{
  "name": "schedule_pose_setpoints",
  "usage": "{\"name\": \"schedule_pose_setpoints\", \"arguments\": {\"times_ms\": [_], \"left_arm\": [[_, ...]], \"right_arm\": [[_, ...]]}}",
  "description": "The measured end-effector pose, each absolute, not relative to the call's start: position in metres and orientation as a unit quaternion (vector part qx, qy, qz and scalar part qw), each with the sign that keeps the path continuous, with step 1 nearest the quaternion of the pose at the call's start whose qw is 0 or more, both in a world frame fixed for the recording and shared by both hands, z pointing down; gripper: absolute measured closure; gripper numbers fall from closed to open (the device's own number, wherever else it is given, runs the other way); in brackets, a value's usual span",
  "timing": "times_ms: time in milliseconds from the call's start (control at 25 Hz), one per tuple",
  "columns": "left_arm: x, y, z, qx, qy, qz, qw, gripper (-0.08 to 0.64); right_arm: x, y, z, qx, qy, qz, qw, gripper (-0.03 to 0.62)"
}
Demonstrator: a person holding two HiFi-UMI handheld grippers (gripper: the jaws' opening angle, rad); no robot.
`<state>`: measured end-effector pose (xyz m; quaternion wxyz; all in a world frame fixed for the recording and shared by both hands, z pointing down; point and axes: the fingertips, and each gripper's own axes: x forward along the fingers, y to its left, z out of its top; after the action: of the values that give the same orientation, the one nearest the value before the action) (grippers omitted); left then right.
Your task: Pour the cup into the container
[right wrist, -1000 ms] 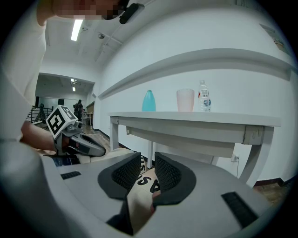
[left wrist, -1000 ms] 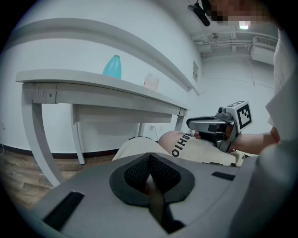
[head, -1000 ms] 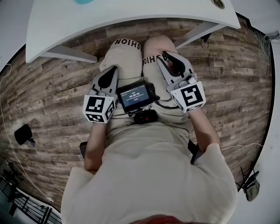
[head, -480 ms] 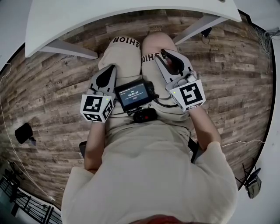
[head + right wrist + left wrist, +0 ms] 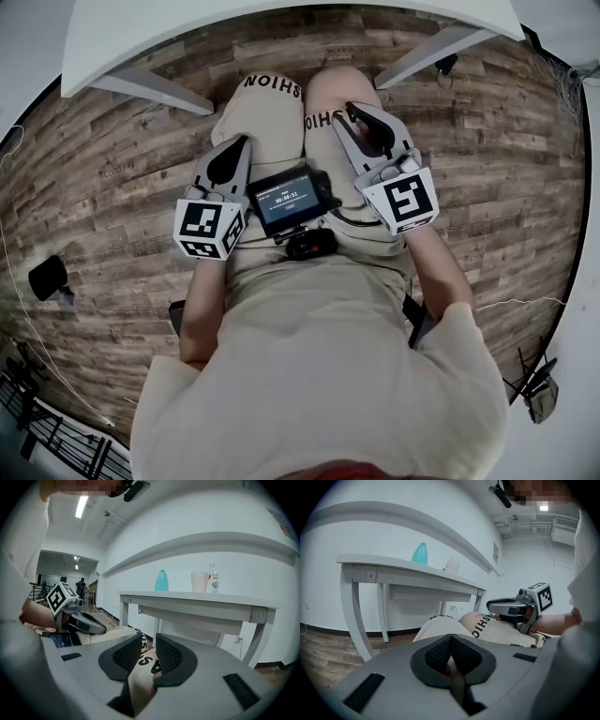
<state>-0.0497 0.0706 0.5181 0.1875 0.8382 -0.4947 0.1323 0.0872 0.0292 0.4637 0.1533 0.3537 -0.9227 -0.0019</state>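
Less of the table [image 5: 141, 37] is caught from the head now than a second ago. Its edge has been pushed up to the frame's top and the teal patch on it has been lost from that view, while both grippers have barely been shifted over the lap. The left gripper [image 5: 450, 645] is held clenched, its ribbed pads pressed together with nothing between them, and it is pointed forward along the left thigh [image 5: 267, 122]. The right gripper [image 5: 149, 649] is clenched as well (only a sliver of trouser cloth is seen past its pads, nothing is gripped), and it is pointed along the right thigh [image 5: 328, 94]. A small camera [image 5: 291, 199] with a lit screen is seen between the two grippers. Up on the table, well apart from both grippers, the cup [image 5: 199, 581] is stood upright, pale and see-through. In the right gripper view a clear bottle [image 5: 213, 579] is seen just beside it on the right, and the teal container [image 5: 161, 581] is set apart to the left. Wood-plank floor [image 5: 112, 178] is spread under the seated person.
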Motion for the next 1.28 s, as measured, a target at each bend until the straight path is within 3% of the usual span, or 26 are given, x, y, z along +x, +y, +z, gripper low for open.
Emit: {"name": "schedule_pose_setpoints", "arguments": {"times_ms": [1280], "left_arm": [[-0.051,0.116,0.525,0.850,-0.469,0.137,0.197,0.551]], "right_arm": [[0.089,0.082,0.470,0.376,-0.913,0.008,0.159,0.497]]}}
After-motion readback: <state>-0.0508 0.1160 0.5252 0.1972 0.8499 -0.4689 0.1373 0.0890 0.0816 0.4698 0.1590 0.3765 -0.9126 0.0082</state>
